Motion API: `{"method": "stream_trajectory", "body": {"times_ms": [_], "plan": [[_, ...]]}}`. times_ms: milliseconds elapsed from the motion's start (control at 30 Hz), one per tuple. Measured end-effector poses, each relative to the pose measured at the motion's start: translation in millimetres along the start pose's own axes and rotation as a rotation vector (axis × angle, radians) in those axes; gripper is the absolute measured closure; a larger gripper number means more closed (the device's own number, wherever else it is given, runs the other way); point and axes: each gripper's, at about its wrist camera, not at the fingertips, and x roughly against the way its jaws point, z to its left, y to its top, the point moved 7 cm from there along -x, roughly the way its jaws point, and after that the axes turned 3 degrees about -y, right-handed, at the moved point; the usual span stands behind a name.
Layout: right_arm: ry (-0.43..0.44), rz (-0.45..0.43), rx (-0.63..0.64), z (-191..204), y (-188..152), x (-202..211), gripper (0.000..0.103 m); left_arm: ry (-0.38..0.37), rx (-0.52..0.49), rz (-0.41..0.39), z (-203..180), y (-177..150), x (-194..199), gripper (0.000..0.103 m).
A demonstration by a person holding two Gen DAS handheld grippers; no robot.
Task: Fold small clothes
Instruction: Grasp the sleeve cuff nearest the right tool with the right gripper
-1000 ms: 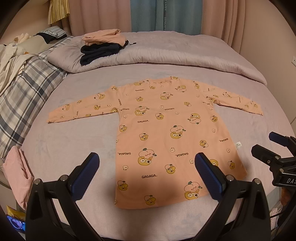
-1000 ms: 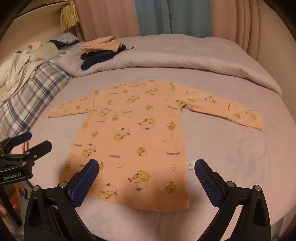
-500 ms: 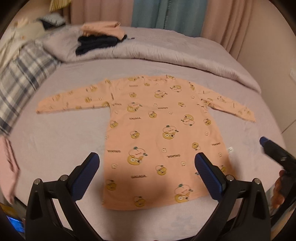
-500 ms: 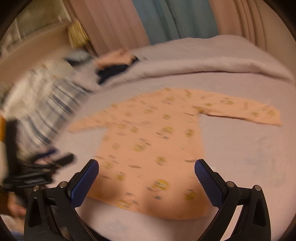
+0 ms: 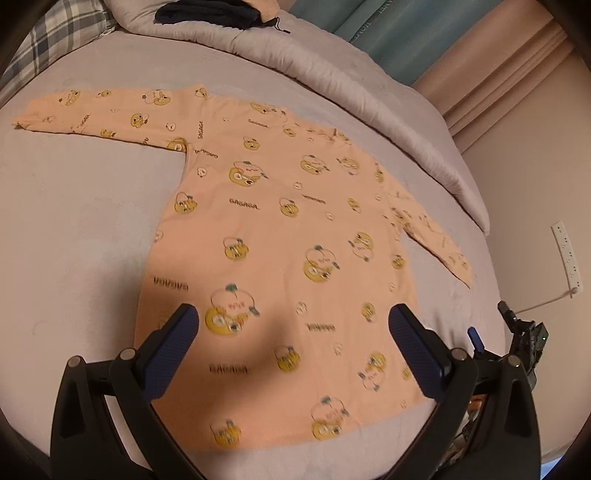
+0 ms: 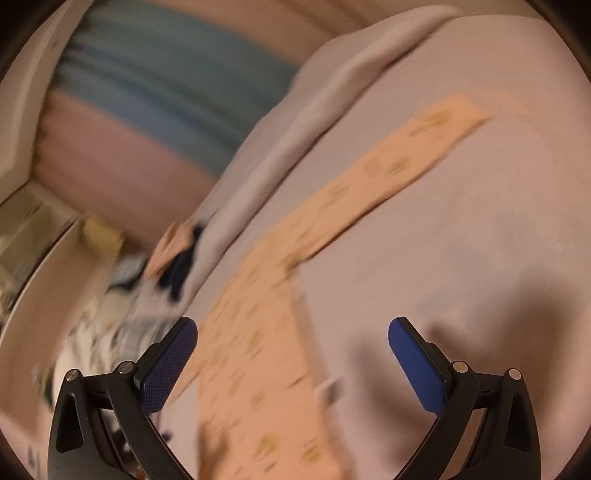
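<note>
A small peach long-sleeved top [image 5: 280, 229] with yellow cartoon prints lies flat on the bed, both sleeves spread out. My left gripper [image 5: 293, 332] hovers open above its lower hem, nothing between the blue pads. In the blurred, tilted right wrist view the same top [image 6: 266, 332] runs diagonally, one sleeve [image 6: 406, 155] reaching toward the upper right. My right gripper [image 6: 291, 343] is open over the top's side edge and the bare sheet. The right gripper [image 5: 517, 339] also shows at the lower right of the left wrist view.
The bed has a lilac sheet [image 5: 74, 221] and a rolled grey duvet [image 5: 332, 85] along the far side. Dark folded clothes [image 5: 218, 14] sit on the duvet. A plaid blanket [image 5: 48, 37] lies at the far left. A wall socket strip [image 5: 567, 254] is on the right.
Both grippers have swung and tilted fast, the left toward the top's lower hem, the right turning toward the right sleeve side. The top has not moved. Both stay open.
</note>
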Motion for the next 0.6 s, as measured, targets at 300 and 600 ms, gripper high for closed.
{"method": "stream_trajectory", "body": {"times_ms": [300,600], "plan": [[-0.209,-0.016,-0.054,-50.4,66.6,-35.3,0.001,-0.021,0.008,-0.057,6.0,36.1,-30.3,0.0],[-0.152,-0.107,-0.178,-68.7,130.8,-67.0,0.001,0.007,-0.033,-0.013,-0.3,76.5,-67.5,0.001]]}}
